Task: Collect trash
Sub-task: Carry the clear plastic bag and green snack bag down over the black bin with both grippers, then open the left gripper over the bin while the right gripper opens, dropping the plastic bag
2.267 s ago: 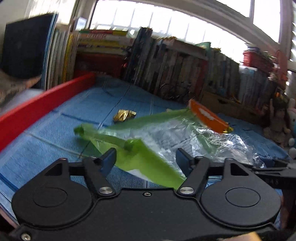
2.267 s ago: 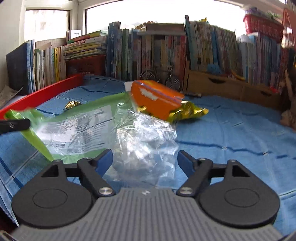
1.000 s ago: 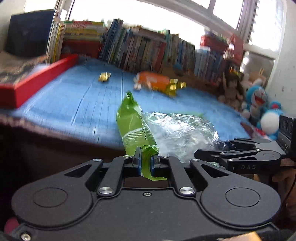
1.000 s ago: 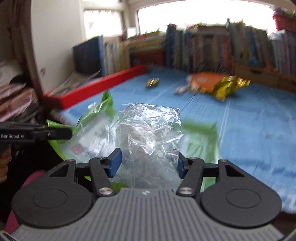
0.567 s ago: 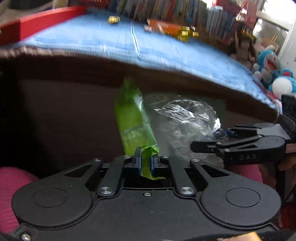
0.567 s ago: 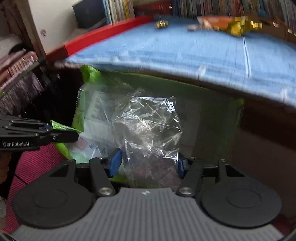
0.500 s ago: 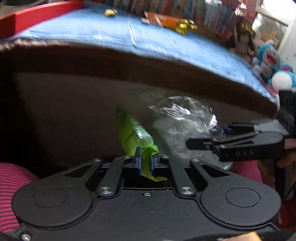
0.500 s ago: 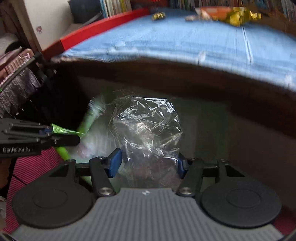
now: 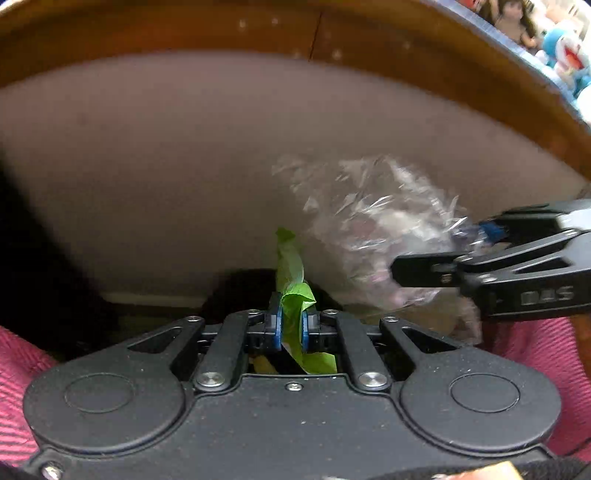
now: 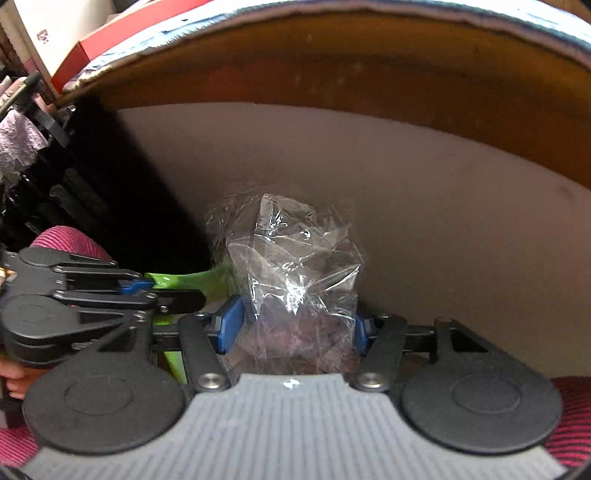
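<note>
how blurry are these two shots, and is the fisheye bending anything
Left wrist view: the clear plastic bag is motion-smeared, the green wrapper in the left gripper sharper. Right wrist view: the bag is crisp in the right gripper. Both views bow the wooden table edge into an arc.

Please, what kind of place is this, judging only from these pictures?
Probably a home room, perhaps a study or child's room. Plush toys sit beyond a wooden table edge covered by blue cloth, and a person's red-clad lap is underneath.
</note>
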{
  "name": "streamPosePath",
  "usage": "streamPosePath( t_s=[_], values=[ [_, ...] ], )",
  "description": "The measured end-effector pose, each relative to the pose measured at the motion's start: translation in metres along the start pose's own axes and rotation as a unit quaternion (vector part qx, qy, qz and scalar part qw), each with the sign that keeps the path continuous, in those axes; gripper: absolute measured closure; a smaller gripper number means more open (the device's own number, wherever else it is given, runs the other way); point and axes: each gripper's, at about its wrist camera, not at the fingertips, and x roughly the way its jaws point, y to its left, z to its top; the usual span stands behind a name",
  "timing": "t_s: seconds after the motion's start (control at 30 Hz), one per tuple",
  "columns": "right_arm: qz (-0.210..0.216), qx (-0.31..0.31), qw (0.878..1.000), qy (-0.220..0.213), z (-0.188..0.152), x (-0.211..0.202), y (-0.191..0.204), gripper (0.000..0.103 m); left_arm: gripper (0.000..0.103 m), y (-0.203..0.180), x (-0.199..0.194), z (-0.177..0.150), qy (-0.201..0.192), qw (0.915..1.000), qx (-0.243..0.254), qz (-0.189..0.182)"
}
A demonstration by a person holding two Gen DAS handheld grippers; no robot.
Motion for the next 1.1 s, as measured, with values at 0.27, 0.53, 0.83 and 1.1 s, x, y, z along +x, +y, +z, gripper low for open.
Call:
streamPosePath(
  t_s=[0.27,0.53,0.83,1.1],
  values=[
    [-0.005,0.03,0.999,0.018,0.0,0.024,-0.001,0.041,0.094,0.017,0.033,-0.005,-0.029,0.999,-0.022,0.027],
    [-0.002,0.04,0.998,0.045,0.0,0.051,0.001,0.041,0.094,0.038,0.064,-0.013,-0.043,0.9959,-0.069,0.039],
    [-0.003,0.056,0.996,0.063,0.005,0.072,0.0,0.041,0.094,0.042,0.08,-0.014,-0.051,0.996,-0.064,0.035],
    [-0.011,0.069,0.995,0.07,0.007,0.073,0.0,0.041,0.093,0.041,0.07,-0.008,-0.11,0.9914,-0.071,0.009]
  ],
)
